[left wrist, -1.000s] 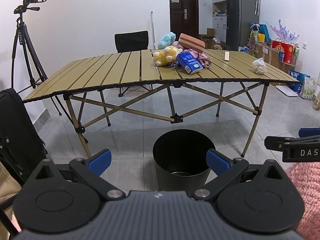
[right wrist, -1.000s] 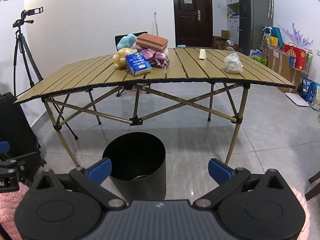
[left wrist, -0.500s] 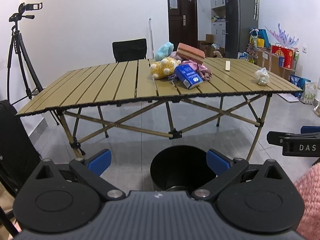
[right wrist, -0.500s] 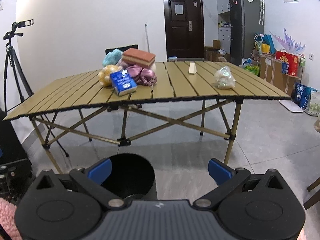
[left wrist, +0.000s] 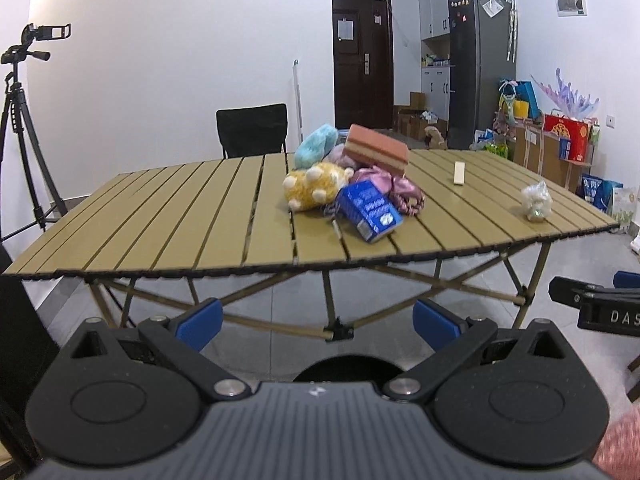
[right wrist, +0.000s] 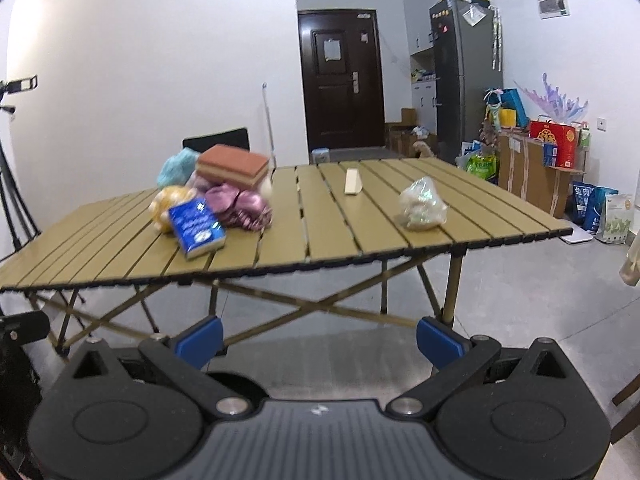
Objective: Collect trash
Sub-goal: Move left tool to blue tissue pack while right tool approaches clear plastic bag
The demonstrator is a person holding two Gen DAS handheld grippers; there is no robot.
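Right wrist view shows the crumpled wad (right wrist: 422, 205) near the table's (right wrist: 360, 236) right front edge, well apart from the toy pile (right wrist: 216, 200); the left wrist view has it far right (left wrist: 536, 201). Both your grippers, right (right wrist: 319, 336) and left (left wrist: 318, 319), are spread wide and hold nothing, short of the table. The bin (left wrist: 347, 367) sits on the floor below you. Judging by position, the wad is your likely first pick: bring the right gripper in level over the edge, straddle the wad's middle, and squeeze gently, since it looks soft and may slip. Leave the small block (right wrist: 353, 182) for after.
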